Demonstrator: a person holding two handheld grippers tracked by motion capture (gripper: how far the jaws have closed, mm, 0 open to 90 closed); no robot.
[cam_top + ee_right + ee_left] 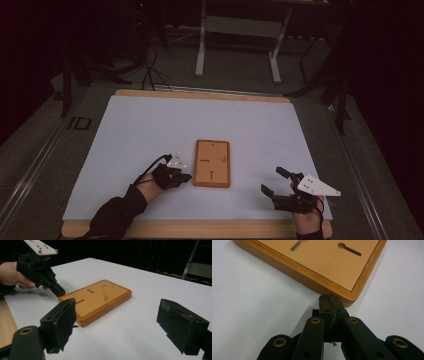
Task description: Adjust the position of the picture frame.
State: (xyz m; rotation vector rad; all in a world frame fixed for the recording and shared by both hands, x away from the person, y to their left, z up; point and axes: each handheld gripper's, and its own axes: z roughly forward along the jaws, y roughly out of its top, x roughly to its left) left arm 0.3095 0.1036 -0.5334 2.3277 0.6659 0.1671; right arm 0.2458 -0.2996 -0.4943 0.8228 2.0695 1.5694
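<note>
A flat wooden board [212, 162] with a few narrow slots lies on the white sheet, near the front middle. My left gripper [186, 177] is shut and empty, its tips at the board's near left corner. In the left gripper view the closed tips [329, 301] sit right against the corner of the board [322, 260]; I cannot tell whether they touch. My right gripper [272, 181] stands open and empty to the right of the board. Its pads [61, 322] frame the board [96, 298], with the left gripper [58, 292] beyond.
A white sheet [150, 125] covers a wooden table [200, 230] whose edge shows at front and back. Behind the table stand a white desk frame [237, 45] and cables [150, 65] on the dark floor.
</note>
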